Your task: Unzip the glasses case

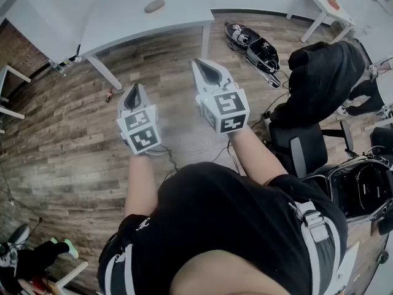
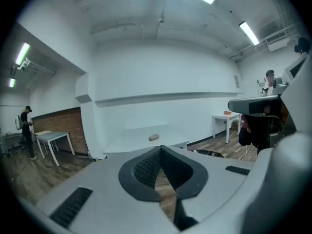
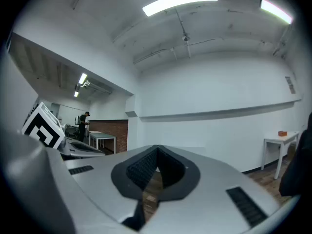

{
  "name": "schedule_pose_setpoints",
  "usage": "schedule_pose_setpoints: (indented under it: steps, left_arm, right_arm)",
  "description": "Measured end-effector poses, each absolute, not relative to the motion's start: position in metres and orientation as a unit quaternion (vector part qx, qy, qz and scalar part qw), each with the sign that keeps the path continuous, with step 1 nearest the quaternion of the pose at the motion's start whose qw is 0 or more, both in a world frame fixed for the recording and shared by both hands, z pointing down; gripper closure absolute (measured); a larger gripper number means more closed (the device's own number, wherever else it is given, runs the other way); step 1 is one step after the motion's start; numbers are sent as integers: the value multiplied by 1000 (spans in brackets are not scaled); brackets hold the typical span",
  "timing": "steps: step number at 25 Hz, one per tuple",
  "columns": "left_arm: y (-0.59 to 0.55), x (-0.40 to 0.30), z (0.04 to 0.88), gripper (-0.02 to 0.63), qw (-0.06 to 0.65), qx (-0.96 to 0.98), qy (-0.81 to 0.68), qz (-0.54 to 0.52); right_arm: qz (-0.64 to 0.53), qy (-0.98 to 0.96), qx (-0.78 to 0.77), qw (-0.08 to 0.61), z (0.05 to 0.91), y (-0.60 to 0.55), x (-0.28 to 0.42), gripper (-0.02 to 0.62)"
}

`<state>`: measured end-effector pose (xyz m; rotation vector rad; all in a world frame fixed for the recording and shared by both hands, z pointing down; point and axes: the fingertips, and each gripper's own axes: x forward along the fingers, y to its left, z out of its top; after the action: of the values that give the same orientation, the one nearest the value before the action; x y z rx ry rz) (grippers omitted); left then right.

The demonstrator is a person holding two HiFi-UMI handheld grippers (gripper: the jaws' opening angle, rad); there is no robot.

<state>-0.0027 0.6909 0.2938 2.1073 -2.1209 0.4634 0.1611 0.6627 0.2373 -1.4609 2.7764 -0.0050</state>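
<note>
1. The glasses case is, as far as I can judge, the small oval grey-brown object lying alone on the white tabletop. It is well apart from both grippers. It looks closed, but it is too small here to show its zip or the pull.
2. In the left gripper view the same case lies ahead of and beyond the left gripper. Its fingers are clenched together with nothing between them, and only floor shows through the gap behind their tips.
3. The right gripper is also clenched on nothing, its ribbed fingers meeting at the tip. It points at the far wall, and no case shows in its view.
4. In the head view both grippers are held out side by side over the wooden floor, short of the table's edge. The unzipping has not begun.
5. What could go wrong:
   - The case lies loose on a smooth tabletop. Tugging the zip with one gripper while the other does not pin the case would likely drag it along.
   - The pull is small, so broad fingers may slip off it or pinch the case's fabric instead.
   - Arriving with the fingers clenched would only nudge the case away.
6. A cable lies on the floor near the person's feet and could snag a step towards the table.
</note>
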Motion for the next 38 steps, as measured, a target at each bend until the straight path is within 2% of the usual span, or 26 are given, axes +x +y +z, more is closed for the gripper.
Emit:
schedule_pose_setpoints:
  steps: [9,22,38]
  left_arm:
    - [697,-6,300,603,67,704,-691,151]
    - [712,-16,289,603,81,717,-677,147]
    - [748,-151,326,603,111,699,-692,143]
  right_arm:
    - [-21,871,-490,19,245,669,164,581]
    - [-46,870,-491,1,261,679,149,581]
    - [-64,876,-477,-29,288,699,20,581]
